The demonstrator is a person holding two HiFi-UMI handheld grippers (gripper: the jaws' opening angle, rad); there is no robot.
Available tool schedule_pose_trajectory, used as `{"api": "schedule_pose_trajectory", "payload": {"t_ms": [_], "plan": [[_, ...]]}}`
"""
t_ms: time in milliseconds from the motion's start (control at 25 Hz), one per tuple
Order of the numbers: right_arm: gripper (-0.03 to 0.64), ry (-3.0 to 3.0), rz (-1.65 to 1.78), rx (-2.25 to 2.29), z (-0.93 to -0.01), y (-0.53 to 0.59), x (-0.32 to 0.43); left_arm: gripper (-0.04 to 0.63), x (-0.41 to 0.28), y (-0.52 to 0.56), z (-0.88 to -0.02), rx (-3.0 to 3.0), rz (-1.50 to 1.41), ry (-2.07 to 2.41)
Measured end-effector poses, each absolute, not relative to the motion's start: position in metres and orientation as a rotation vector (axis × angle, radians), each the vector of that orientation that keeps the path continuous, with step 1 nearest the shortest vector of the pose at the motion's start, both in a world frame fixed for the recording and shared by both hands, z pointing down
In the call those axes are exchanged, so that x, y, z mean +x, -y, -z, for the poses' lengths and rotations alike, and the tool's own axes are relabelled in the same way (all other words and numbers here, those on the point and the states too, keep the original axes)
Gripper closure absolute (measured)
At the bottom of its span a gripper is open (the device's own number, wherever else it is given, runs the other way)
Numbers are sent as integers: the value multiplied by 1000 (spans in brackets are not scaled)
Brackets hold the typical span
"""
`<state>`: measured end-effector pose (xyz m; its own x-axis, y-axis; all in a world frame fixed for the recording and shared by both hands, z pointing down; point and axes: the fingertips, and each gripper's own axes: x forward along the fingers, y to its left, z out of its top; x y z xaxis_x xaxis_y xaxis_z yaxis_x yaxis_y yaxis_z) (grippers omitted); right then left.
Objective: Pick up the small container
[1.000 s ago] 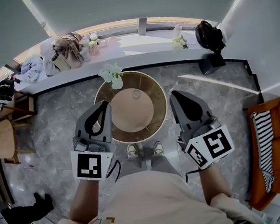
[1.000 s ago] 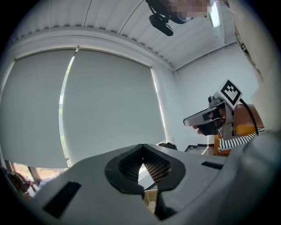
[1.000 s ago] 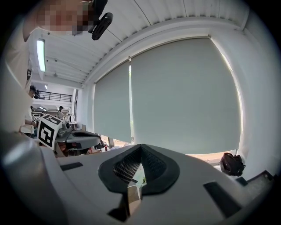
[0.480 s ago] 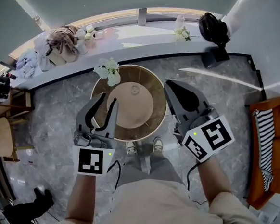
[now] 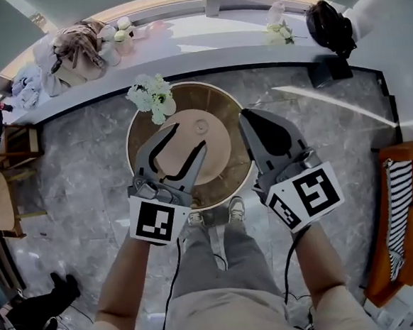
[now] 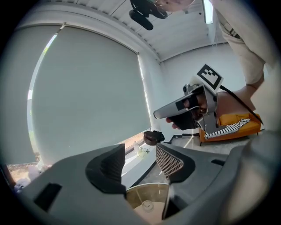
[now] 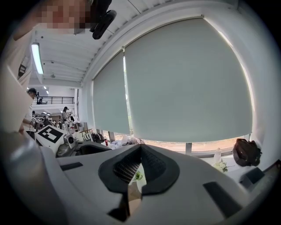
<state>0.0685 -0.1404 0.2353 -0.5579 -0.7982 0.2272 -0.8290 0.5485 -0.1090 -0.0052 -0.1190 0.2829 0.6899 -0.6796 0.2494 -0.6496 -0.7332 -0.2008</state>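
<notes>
Your left claw point(image 5: 190, 138) has just been opening; its jaws stand partly apart, gripping nothing, over the near-left of the round worktop point(image 5: 135, 141). Your right claw point(image 5: 246, 117) is closed tight and empty above the right rim. The small container point(image 5: 200, 125), a pale, see-through round pot, stands on the tan inner disc just ahead of the left claw's tips and apart from them. White flowers point(image 5: 150, 95) crowd the far-left rim, the disc around the container lies bare, and grey marble floor point(image 5: 79, 178) surrounds the worktop.
</notes>
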Motion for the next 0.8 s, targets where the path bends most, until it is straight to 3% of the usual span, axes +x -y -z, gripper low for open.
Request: {"api": "schedule_pose_trajectory", "payload": {"t_ms": [160,480,600,800], "plan": [[611,2623,-353,1382,-285,164,68,344,6,140,-337,-2819,473,-1080],[611,2595,-445,1316,-393,195,57,305,26,169,-452,-2862,518,-1028],[611,2584,-465,1312,-430,204,56,255,34,181,-498,-2869,497,-1080],[612,2573,-471,1294,-487,212,52,248,40,197,-577,-2877,460,-1076]]}}
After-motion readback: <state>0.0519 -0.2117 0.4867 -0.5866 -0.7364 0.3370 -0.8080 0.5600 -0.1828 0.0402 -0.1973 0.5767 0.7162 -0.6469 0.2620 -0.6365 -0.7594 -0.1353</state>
